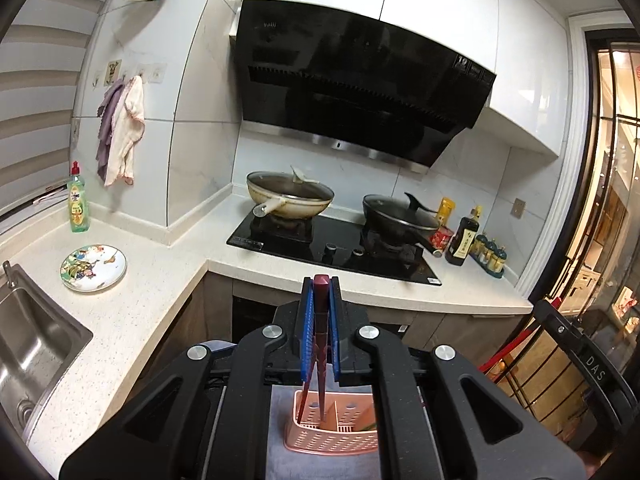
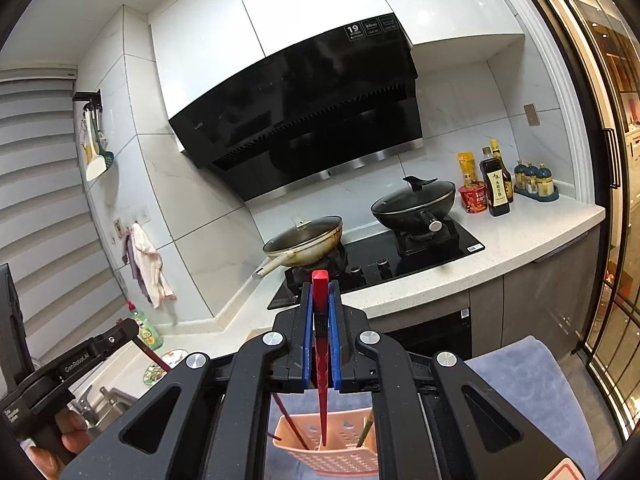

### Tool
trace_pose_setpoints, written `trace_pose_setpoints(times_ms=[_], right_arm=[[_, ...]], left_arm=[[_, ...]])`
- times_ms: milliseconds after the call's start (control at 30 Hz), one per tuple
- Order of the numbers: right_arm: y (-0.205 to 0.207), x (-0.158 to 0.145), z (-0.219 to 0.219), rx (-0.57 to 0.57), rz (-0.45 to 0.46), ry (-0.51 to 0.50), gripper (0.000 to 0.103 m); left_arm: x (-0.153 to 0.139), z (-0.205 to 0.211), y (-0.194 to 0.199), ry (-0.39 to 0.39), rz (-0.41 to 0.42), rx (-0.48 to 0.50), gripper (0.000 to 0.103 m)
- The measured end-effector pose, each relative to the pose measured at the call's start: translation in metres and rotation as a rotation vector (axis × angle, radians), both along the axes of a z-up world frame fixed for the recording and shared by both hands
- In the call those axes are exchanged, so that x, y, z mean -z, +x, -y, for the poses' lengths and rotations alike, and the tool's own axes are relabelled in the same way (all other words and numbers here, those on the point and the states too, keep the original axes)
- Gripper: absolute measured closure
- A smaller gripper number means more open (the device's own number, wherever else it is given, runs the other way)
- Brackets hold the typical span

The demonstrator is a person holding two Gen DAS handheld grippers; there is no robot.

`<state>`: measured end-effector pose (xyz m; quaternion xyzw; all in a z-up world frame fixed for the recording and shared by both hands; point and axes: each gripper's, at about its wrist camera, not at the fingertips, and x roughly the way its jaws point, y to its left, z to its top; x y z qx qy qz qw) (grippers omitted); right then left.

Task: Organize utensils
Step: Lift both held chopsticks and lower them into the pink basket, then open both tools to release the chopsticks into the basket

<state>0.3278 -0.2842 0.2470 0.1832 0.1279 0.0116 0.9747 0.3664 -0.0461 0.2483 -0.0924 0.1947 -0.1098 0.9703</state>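
Between the blue pads of the left claw (image 1: pixel 321 280) a dark red chopstick (image 1: pixel 320 344) is pinched, its thin end hanging down over the pink perforated utensil basket (image 1: pixel 332 428); whether the tip touches the basket cannot be told. Pressed together in the same way, the right claw (image 2: pixel 320 280) grips a brighter red chopstick (image 2: pixel 321 360), whose lower end reaches down into a compartment of the same basket (image 2: pixel 326 454). Two more dark sticks lean in the basket's left part, and a brownish utensil stands at its right. Under the basket lies a grey-blue cloth (image 2: pixel 532 384). At the lower left of the right wrist view, a hand (image 2: pixel 60 440) holds the left tool's handle. Beyond runs the pale speckled bench (image 1: pixel 160 280), bearing a patterned plate (image 1: pixel 93 267) and a green soap bottle (image 1: pixel 77 204) near the steel sink (image 1: pixel 36 352). Farther back, a cream wok (image 1: pixel 290 196) and a black wok (image 1: pixel 400 216), both lidded, sit on the black hob (image 1: pixel 332 248) under the black hood (image 1: pixel 360 92).
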Motion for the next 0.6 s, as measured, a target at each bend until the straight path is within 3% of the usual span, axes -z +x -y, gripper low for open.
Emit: trace_pose_setpoints(times_ms=[367, 600], right_arm=[[0.041, 0.072, -0.003, -0.009, -0.143, -0.016, 0.096], [0.049, 0.097, -0.001, -0.022, -0.2, -0.008, 0.094]], left_arm=[[0.072, 0.013, 0.041, 0.03, -0.124, 0.009, 0.096], [0.1, 0.017, 0.046, 0.053, -0.178, 0.025, 0.095]])
